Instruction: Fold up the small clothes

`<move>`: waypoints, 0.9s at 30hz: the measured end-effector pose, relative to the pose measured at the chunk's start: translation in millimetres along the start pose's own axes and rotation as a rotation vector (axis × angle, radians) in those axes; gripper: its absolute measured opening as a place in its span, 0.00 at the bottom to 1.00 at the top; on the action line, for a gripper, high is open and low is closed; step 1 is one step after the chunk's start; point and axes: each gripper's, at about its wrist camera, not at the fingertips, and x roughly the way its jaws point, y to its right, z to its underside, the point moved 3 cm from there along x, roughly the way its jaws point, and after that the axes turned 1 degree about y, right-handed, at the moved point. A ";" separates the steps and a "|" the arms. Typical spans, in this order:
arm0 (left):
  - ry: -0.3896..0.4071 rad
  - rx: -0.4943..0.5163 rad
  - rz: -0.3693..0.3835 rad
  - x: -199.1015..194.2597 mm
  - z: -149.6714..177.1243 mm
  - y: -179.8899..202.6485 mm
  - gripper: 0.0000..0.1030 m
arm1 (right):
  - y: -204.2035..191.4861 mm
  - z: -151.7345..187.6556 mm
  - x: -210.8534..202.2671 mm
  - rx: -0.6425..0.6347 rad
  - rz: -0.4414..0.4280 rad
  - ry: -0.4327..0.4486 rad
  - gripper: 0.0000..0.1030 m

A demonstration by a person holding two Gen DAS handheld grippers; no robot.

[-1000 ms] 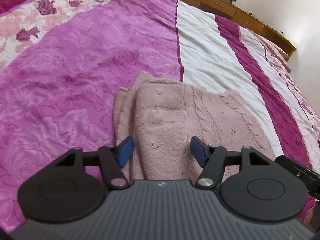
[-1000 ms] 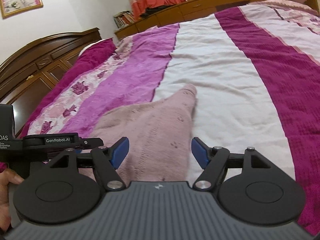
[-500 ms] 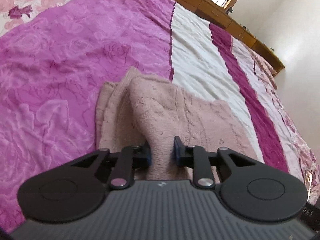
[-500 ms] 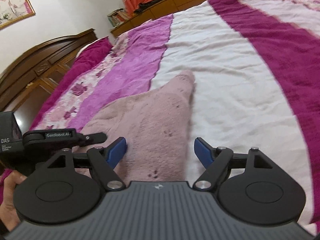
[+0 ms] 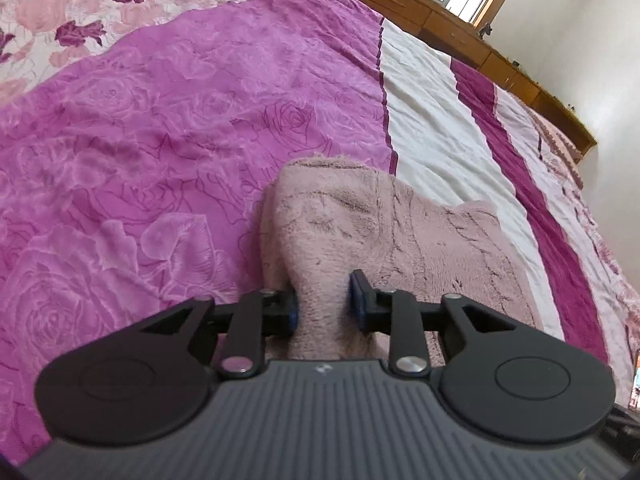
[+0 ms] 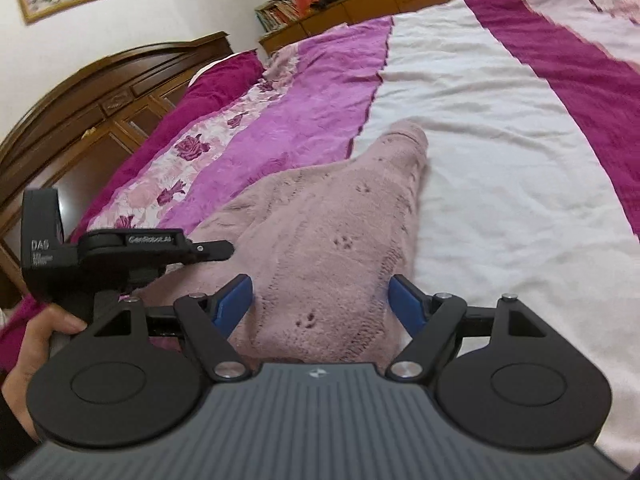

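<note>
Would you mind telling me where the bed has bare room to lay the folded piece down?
The white stripe right of the pink knitted garment is bare up to the dark magenta stripe. It is crowded at the garment's near left edge, where the left gripper pinches it.

Black two-finger grippers (image 6: pixel 322 300), blue pads (image 6: pixel 234 300), silver pivot screws, ribbed grey bodies; dark sleeve (image 6: pixel 10 432) leftward.

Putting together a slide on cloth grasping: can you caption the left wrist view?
Left gripper pinching a bunched fold of the fuzzy pink garment on a magenta floral bedspread.
</note>
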 end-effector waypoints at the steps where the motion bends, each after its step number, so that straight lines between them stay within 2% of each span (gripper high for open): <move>1: -0.003 0.015 -0.013 -1.7 -0.7 1.8 0.29 | 3.6 -1.3 -0.5 0.026 -0.004 -0.003 0.79; 4: -0.003 0.073 -0.060 -9.0 -1.5 8.3 0.34 | 16.1 -5.2 -1.8 0.090 -0.002 0.001 0.79; 7: -0.001 0.112 -0.103 -17.2 -0.6 11.1 0.49 | 24.9 -7.1 -1.6 0.126 0.000 0.009 0.81; 9: -0.007 0.109 -0.113 -19.9 -0.2 8.5 0.66 | 30.4 -8.2 -0.4 0.157 -0.001 0.009 0.83; 10: -0.020 0.095 -0.109 -19.4 0.5 6.0 0.69 | 33.1 -8.4 0.5 0.176 0.000 0.008 0.86; 13: -0.070 0.039 -0.072 -13.3 4.3 -2.0 0.70 | 40.2 -9.1 3.7 0.221 0.016 0.010 0.89; 24: -0.138 -0.124 0.059 2.5 8.8 -18.7 0.70 | 60.0 -6.9 30.6 0.366 -0.095 -0.066 0.91; 27: -0.146 -0.149 0.070 4.6 9.1 -20.7 0.70 | 59.6 -7.3 32.9 0.368 -0.100 -0.073 0.91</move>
